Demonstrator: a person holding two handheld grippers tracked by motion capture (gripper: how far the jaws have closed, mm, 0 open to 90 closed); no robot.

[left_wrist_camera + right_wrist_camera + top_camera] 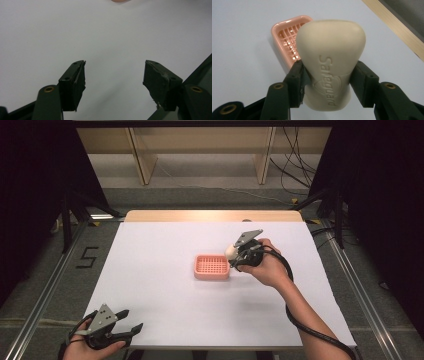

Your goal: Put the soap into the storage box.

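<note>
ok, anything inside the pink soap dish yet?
Pink soap dish shows only its bare grid. Soap bar, clamped in the right gripper, covers the dish's near end in the right gripper view.

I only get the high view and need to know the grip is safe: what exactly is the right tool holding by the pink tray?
Observer: A cream soap bar stamped "Safeguard", clamped at its narrow waist in the right tool.
Operator: Is it over the tray yet?
Observer: In the right gripper view the pink tray lies behind the bar, nothing in it on the grid that shows.
Operator: And the left tool, anything in it?
Observer: No, the left tool has its jaws wide apart over the bare white table.
</note>
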